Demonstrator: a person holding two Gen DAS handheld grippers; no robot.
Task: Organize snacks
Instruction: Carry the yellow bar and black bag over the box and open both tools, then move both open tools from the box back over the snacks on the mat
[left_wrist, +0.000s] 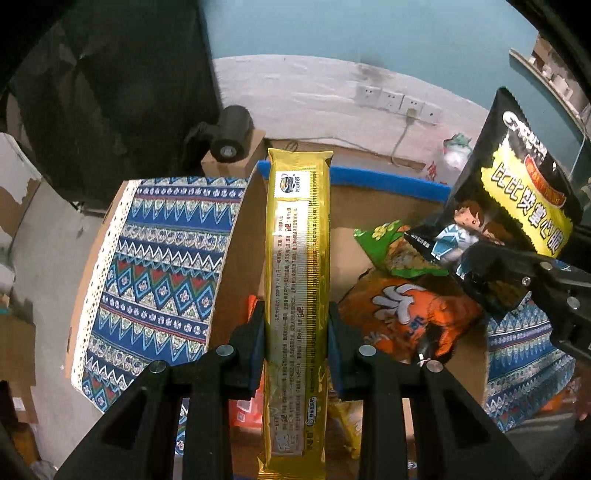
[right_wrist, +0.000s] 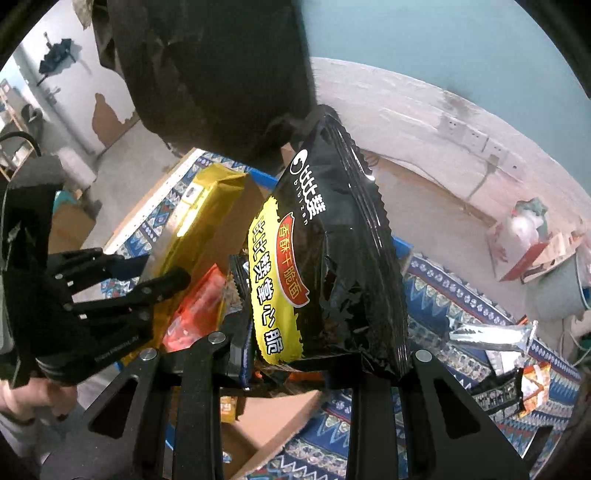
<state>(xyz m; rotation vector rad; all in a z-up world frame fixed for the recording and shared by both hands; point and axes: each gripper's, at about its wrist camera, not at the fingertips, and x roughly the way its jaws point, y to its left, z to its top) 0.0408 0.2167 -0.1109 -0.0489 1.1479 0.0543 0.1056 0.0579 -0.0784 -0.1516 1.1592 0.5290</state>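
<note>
My left gripper (left_wrist: 296, 339) was clamped on a long gold packet (left_wrist: 298, 295), its blue-padded fingers (left_wrist: 256, 345) pressing the packet's two long edges while the packet stuck out straight ahead over the open cardboard box (left_wrist: 240, 258). My right gripper (right_wrist: 286, 363) was closed on the bottom edge of a black snack bag (right_wrist: 332, 258) with a yellow label, which stood up in front of the lens and hid most of the far finger. From the left wrist I saw that bag hanging over the right side of the box, above an orange packet (left_wrist: 410, 317) and a green packet (left_wrist: 395, 251) lying inside. The box sat on a blue patterned cloth (left_wrist: 155, 273). From the right wrist, a silver wrapper (right_wrist: 491, 336) and other loose packets lay on the cloth to the right, well apart from the box.
</note>
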